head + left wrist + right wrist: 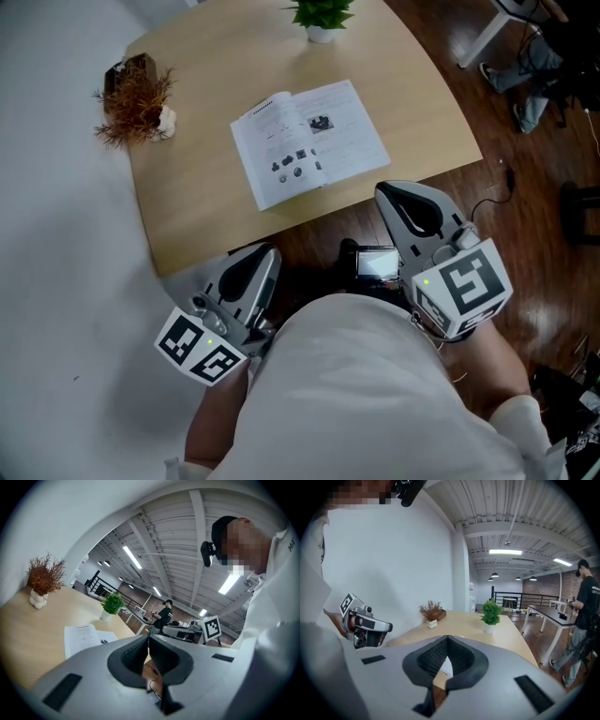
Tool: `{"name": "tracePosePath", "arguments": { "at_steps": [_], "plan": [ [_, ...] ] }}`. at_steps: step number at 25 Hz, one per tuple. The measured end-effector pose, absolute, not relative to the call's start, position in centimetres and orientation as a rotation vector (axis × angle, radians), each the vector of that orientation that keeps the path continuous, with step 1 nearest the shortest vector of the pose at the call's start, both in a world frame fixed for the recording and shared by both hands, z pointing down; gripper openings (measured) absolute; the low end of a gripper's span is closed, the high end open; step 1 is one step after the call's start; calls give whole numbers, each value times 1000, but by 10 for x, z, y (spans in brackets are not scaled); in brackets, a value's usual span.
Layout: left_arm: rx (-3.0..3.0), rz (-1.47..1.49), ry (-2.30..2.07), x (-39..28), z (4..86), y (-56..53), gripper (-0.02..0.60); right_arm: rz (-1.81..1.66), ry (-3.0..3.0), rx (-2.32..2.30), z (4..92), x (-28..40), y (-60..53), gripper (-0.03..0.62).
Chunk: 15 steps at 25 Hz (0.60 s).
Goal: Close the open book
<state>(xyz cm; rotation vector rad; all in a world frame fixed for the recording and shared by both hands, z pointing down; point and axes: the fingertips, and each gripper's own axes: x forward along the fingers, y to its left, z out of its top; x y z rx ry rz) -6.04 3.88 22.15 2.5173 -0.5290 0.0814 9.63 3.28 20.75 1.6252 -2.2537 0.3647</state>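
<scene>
Lying flat and open near the middle of the light wooden tabletop (192, 211): a white printed book (309, 141), pages up. Beyond it, at the far edge, a small green potted plant (322, 17); at the left corner, a reddish dried plant (136, 98) in a white pot. Held short of the near edge, well apart from the book: left grey tool (148, 637), jaws pressed together on nothing; right grey tool (447, 638), jaws likewise together, empty.

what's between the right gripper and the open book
Only a bare strip of table, seen in the head view: the right gripper sits at the near edge, short of the open book.
</scene>
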Motion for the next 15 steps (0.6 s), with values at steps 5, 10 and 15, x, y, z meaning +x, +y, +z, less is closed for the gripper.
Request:
{"name": "tracePosePath", "arguments": {
  "at_steps": [5,10,15],
  "plan": [
    [2508,86,-527,-61,225,40,-2,372,-2244,1626,211,97,35,2],
    [2502,94,-516,-60,228,41,-2,381,-2238,1630,214,97,36,2],
    [2502,97,-508,-56,227,41,-2,384,-2239,1630,214,98,36,2]
  ]
}}
